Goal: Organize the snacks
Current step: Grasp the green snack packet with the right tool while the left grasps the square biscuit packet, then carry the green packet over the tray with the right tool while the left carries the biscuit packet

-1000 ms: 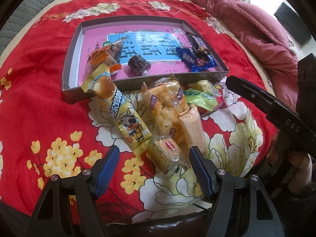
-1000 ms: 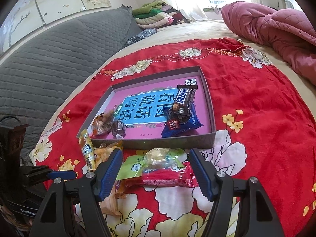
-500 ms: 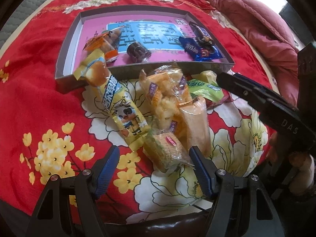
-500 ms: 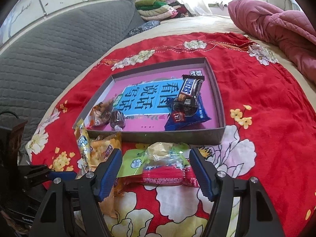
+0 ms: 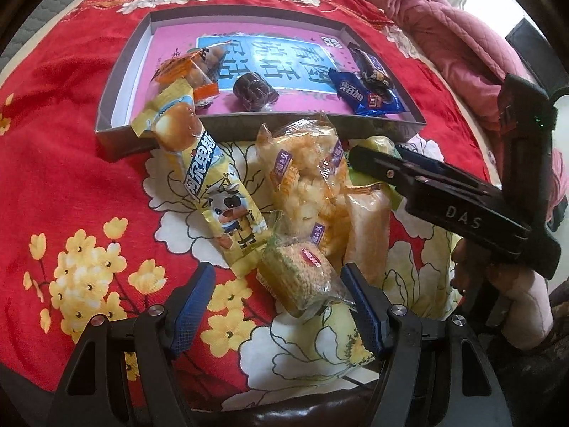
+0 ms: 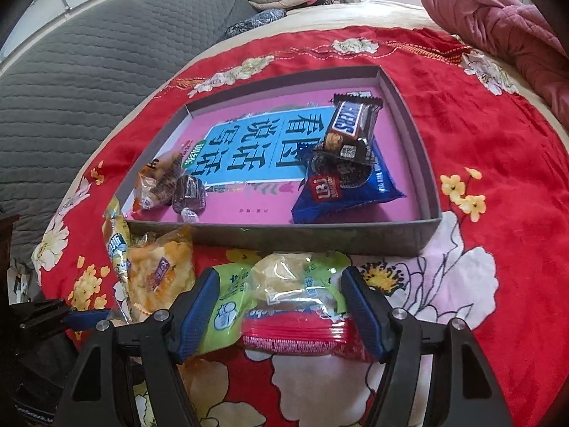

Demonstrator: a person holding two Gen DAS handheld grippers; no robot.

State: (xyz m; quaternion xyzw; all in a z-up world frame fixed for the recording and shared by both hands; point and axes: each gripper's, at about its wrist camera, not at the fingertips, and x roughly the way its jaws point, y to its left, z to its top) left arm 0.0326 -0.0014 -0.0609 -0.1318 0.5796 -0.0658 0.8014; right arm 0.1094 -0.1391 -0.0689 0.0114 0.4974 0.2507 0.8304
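A shallow grey box tray (image 6: pixel 423 163) with a pink and blue printed floor lies on a red floral bedspread (image 6: pixel 498 135), and it serves as the landmark here. Inside it, toward its right wall, a Snickers bar (image 6: pixel 350 124) leans on a blue biscuit packet (image 6: pixel 355 192). Near its left front corner sit an orange-wrapped pastry (image 6: pixel 156 185) and a small dark wrapped sweet (image 6: pixel 190 192).

The rest of the snacks lie in a loose heap just outside the tray's front wall. A long yellow cartoon-cow packet (image 5: pixel 217 192) rests with its top end propped on the tray's front left rim. Beside it are a clear bag of puffed corn snacks (image 5: pixel 306 178), a pale wafer packet (image 5: pixel 366 227) and a square crispy rice cake (image 5: pixel 302 274).

The left gripper (image 5: pixel 277 306) hangs over that heap with its jaws wide apart, the rice cake between them; its wrapper edge may brush the right pad, though I cannot be sure.

The right gripper (image 6: pixel 281 313) is also spread wide, straddling a green packet (image 6: pixel 270 281) that lies on a red packet (image 6: pixel 302 334) just in front of the tray, the pads not pressing on either.
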